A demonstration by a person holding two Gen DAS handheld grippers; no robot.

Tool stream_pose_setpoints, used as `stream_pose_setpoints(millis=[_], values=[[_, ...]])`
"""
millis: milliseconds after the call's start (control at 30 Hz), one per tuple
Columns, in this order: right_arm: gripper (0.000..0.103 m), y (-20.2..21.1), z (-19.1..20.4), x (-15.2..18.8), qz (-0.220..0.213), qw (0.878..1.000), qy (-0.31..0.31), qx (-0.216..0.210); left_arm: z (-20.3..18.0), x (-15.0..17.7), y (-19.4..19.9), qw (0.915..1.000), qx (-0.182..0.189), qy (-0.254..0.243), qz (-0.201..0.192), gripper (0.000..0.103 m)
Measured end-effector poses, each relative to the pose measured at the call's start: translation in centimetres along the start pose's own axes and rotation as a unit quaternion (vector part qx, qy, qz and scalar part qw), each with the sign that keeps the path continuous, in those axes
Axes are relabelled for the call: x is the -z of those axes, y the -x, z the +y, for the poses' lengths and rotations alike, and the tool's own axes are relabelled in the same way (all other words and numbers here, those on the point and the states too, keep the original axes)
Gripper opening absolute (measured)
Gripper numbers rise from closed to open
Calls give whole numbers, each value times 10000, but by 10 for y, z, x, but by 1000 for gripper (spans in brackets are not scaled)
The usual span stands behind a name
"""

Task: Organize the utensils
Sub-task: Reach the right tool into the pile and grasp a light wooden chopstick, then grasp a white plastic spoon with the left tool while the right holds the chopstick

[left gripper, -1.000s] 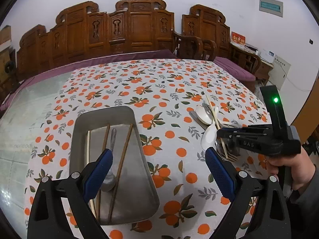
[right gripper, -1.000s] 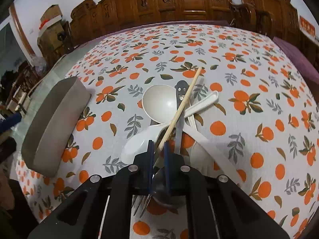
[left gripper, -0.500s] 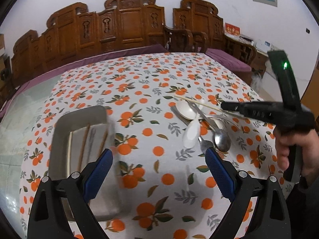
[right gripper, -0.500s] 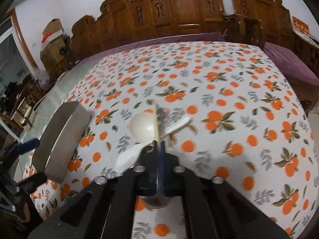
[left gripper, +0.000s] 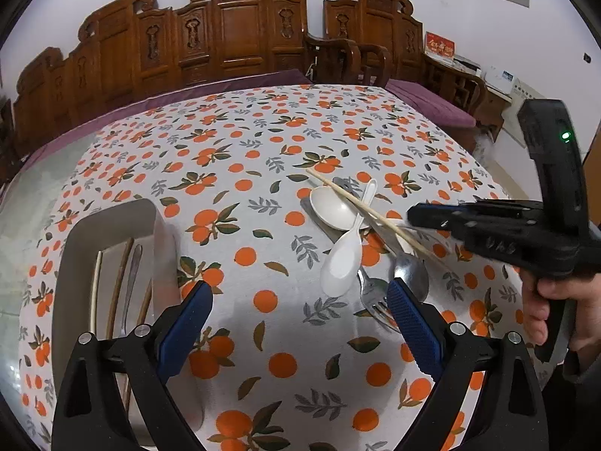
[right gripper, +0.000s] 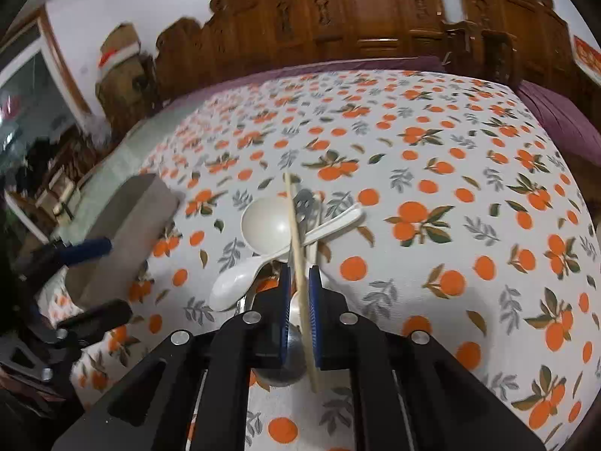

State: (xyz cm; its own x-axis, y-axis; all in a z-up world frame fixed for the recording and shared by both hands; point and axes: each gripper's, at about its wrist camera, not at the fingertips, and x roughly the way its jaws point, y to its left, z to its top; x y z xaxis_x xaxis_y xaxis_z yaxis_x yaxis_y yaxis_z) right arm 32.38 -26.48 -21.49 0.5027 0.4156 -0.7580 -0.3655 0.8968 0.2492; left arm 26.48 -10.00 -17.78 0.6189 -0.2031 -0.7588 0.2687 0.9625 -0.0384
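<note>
Two tongs are in view over a worktop (left gripper: 240, 139) covered by an orange-print cloth. The right tongs (right gripper: 299, 293) have their jaws opening, with a pale chopstick (right gripper: 296, 233) lying between the blue pads (right gripper: 313, 312); in the right wrist view a narrow gap shows on either side of the stick, and whether the pads still press on it cannot be told. A hand (left gripper: 556, 312) grips the handle of these tongs. The left tongs (left gripper: 300, 323) stand wide open with nothing between them.

The landmark is the pile of utensils. It consists of a white soup spoon (left gripper: 332, 208), a second white spoon (left gripper: 343, 255) crossing it, a metal spoon (left gripper: 411, 276) and a fork (left gripper: 372, 295). The chopstick slants across the top of this pile, one end over the soup spoon. The left tongs hang on the near side of the pile, the right-hand pad just beside the fork.

A grey metal tray (left gripper: 109, 221) sits well to the left of the pile. It holds several chopsticks (left gripper: 116, 289) and a metal utensil (left gripper: 131, 282) laid lengthwise.
</note>
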Motion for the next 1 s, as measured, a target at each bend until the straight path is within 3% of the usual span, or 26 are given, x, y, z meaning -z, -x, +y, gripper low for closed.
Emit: stream_pose_setpoints(millis=[367, 433, 733, 1000], values=[[10, -29, 11, -7, 224, 9984, 431, 284, -3, 0, -3, 9999, -28, -91, 80, 90], [6, -28, 10, -9, 211, 9984, 437, 292, -3, -1, -5, 9999, -33, -105, 104, 90], [6, 4, -8, -14, -200, 9997, 138, 86, -10, -10, -37, 9993, 146, -76, 326, 90], [6, 16, -33, -17, -393, 9988, -243, 137, -25, -24, -73, 9978, 320, -201, 554, 72]])
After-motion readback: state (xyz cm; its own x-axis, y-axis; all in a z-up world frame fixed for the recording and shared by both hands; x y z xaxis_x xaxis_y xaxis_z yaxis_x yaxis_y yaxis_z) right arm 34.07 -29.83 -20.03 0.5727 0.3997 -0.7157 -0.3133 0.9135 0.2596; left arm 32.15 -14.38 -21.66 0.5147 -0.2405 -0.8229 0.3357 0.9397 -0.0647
